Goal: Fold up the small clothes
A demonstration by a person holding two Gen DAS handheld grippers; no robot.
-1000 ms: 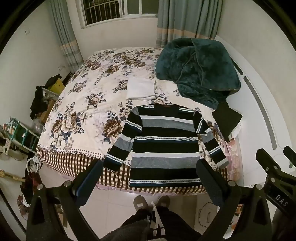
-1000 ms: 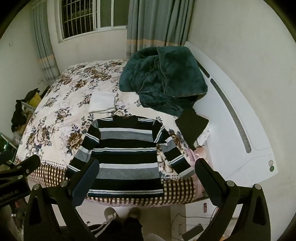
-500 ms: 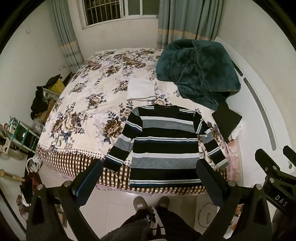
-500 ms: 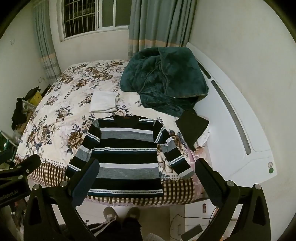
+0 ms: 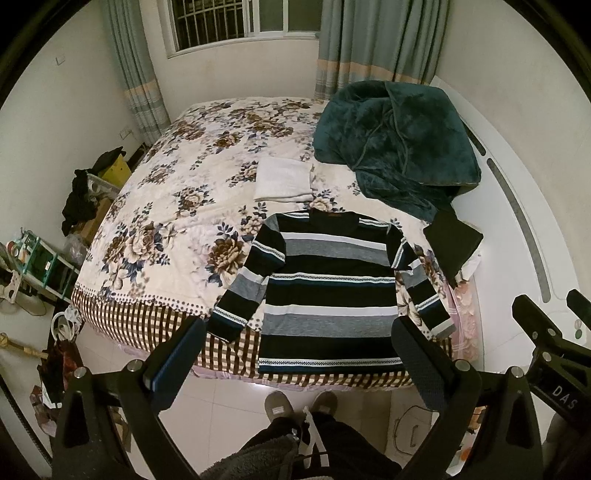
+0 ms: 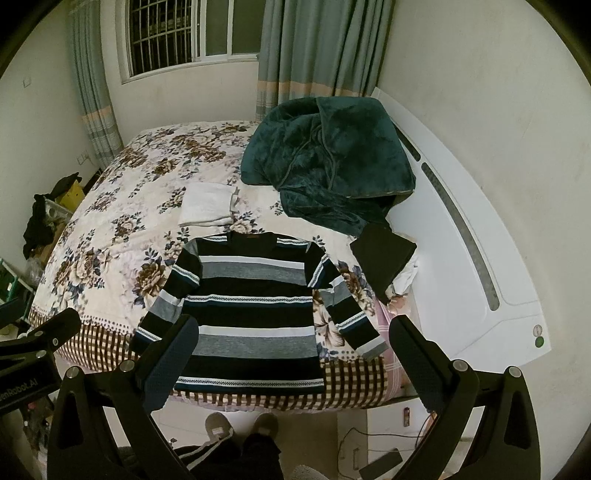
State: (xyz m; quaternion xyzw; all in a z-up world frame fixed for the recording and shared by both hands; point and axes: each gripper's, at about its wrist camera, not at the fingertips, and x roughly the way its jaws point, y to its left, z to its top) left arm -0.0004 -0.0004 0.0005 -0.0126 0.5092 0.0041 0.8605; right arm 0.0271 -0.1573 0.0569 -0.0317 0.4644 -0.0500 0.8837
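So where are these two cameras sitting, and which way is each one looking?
Left wrist view: sits on the left gripper, held above the floor at the bed's foot, looking down its open fingers at the striped sweater; the person's slippers and the right gripper show.
Right wrist view: sits on the right gripper, facing the same way from slightly further right; the left gripper shows at the edge.
Both share the sweater, the folded white cloth, the teal blanket and the window.

Left gripper [image 5: 295,354] and right gripper [image 6: 291,354] hover side by side, fingers spread wide, empty.
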